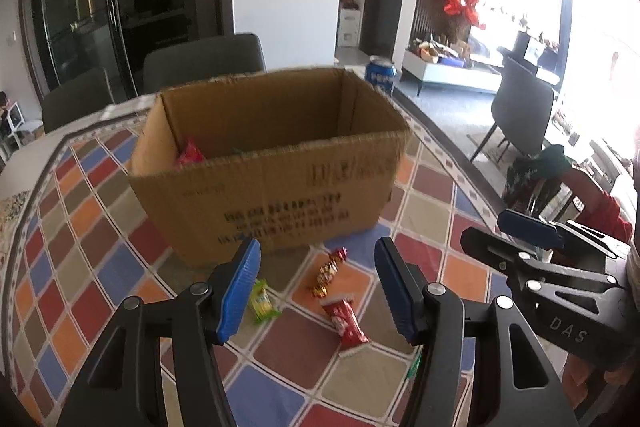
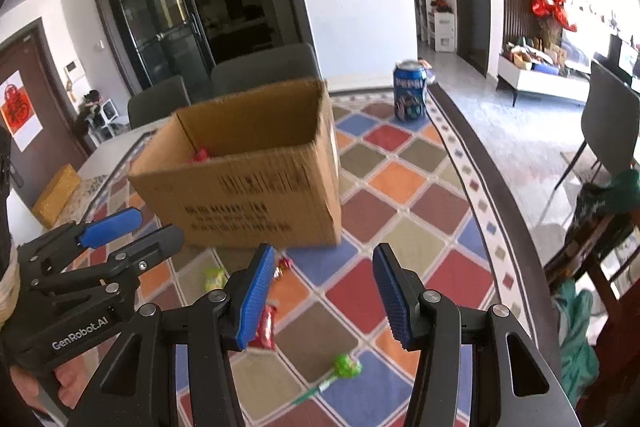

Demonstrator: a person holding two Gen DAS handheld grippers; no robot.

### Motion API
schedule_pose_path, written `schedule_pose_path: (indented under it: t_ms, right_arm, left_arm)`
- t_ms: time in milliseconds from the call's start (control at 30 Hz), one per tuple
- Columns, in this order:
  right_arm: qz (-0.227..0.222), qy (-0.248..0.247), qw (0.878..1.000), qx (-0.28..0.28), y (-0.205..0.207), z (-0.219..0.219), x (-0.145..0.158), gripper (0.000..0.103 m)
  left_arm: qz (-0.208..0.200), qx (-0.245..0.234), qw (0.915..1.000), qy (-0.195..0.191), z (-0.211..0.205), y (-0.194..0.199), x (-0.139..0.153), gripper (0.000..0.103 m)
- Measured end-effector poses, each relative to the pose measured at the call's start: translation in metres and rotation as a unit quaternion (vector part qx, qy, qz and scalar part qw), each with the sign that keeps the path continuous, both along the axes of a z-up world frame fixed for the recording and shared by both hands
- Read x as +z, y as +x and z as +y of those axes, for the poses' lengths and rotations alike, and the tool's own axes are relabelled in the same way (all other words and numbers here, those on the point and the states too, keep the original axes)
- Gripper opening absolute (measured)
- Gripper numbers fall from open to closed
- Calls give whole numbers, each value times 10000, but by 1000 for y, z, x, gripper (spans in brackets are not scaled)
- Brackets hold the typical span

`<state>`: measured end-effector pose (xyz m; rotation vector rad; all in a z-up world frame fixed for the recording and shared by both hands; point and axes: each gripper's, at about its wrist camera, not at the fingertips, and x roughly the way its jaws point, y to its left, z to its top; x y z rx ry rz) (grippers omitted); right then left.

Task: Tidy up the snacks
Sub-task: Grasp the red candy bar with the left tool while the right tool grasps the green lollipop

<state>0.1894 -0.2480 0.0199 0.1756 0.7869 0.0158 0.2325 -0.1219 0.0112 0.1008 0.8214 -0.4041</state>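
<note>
In the left wrist view, the left gripper (image 1: 316, 287) is hanging over the patterned tablecloth (image 1: 100, 247) in the lower middle of the frame, its blue pads spread apart and pinching nothing. Between and just beyond the pads, three snacks are lying on the cloth: a yellow-green packet (image 1: 263, 301) beside the left pad, a red-and-gold wrapped candy (image 1: 329, 273) in the middle, and a red bar wrapper (image 1: 345, 321) just below it. An open cardboard box (image 1: 272, 163) is sitting in the centre of the frame, beyond the snacks, with a red packet (image 1: 190, 153) showing inside at its left corner. A blue can (image 1: 380, 77) is peeking out behind the box's upper right edge. In the right wrist view, the right gripper (image 2: 324, 295) is likewise standing with its pads spread and empty, at lower centre. A green lollipop (image 2: 346, 367) is lying on the cloth just below the gap between them. The other gripper is showing at the lower left of this frame, held by a hand (image 2: 60, 387).
</note>
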Motion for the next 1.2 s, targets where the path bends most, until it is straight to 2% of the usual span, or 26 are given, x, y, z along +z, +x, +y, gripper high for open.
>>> schedule_pose_path:
  t_ms: [467,700,933,1200]
  right_arm:
    - [777,-2,9969,-96,-24,-7,-58,52]
    - [1103,97,9938,-77,-29,-6,-84,52]
    - [1342,233,9907,-41,-27,-3,-102,52]
    - [1467,283,9887,-86,-25,-3,-112,52]
  left_arm:
    - [812,-206,9959,337,-17,-9,-68,59]
    - [1165,-247,9922,376,-22,-5,-95,59]
    - [1393,-200,9893,392,-22,3,-112,58]
    - [1486,-207,9880,368,-23,10,-117,57]
